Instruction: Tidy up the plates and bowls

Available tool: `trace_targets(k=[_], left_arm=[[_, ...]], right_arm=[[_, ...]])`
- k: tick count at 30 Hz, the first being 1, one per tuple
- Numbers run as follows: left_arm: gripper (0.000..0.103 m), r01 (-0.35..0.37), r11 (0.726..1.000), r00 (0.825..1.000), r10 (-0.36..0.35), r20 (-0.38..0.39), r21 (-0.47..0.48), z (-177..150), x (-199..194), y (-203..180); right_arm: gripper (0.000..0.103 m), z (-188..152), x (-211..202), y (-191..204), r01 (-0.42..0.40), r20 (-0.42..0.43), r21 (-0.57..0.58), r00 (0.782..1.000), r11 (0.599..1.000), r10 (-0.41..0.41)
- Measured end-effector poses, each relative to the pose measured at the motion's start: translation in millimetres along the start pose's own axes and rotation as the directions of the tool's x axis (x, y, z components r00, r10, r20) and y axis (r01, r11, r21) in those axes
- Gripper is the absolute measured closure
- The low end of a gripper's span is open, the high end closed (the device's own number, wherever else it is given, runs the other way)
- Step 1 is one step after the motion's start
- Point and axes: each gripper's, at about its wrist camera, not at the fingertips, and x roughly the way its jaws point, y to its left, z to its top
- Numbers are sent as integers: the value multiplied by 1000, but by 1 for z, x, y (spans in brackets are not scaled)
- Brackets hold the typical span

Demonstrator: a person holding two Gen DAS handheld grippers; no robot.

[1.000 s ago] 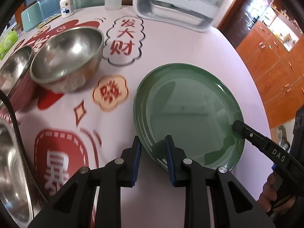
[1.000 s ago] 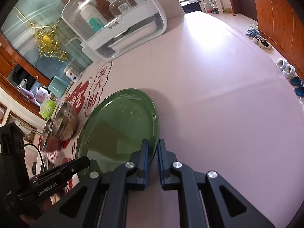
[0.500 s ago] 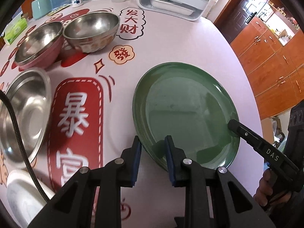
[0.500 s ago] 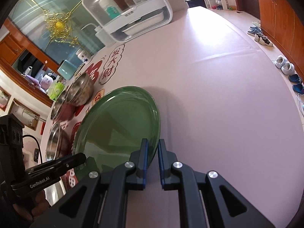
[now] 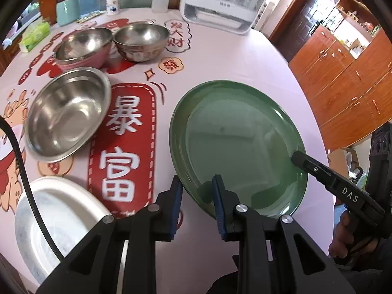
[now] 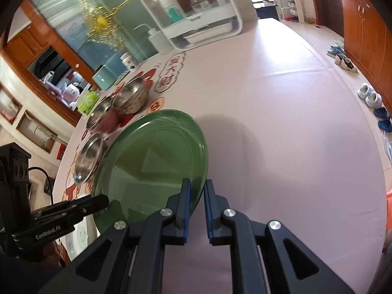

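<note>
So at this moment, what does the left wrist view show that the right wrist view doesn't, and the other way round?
Only the left wrist view shows the white plate whole, near the table's front edge, plus the wooden cabinets.

Only the right wrist view shows the shoes on the floor and the bare pink stretch of tablecloth.

Both show the green plate, pinched at its rim by the left gripper and the right gripper, the steel bowls and the white cabinet.

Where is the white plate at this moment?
In the left wrist view the white plate lies on the table at lower left, just below the wide steel bowl and left of the red banner print.
</note>
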Motion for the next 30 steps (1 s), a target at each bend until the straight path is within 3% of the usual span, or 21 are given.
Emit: trace_targets(k=[13, 30], left_arm=[[80, -41, 999, 997, 41, 67, 1, -48, -50, 40], [80, -89, 992, 995, 93, 38, -94, -94, -85, 120]], right_arm=[[92, -32, -8, 59, -30, -8, -94, 1000, 995, 30], [90, -69, 14, 140, -74, -105, -206, 993, 976, 54]])
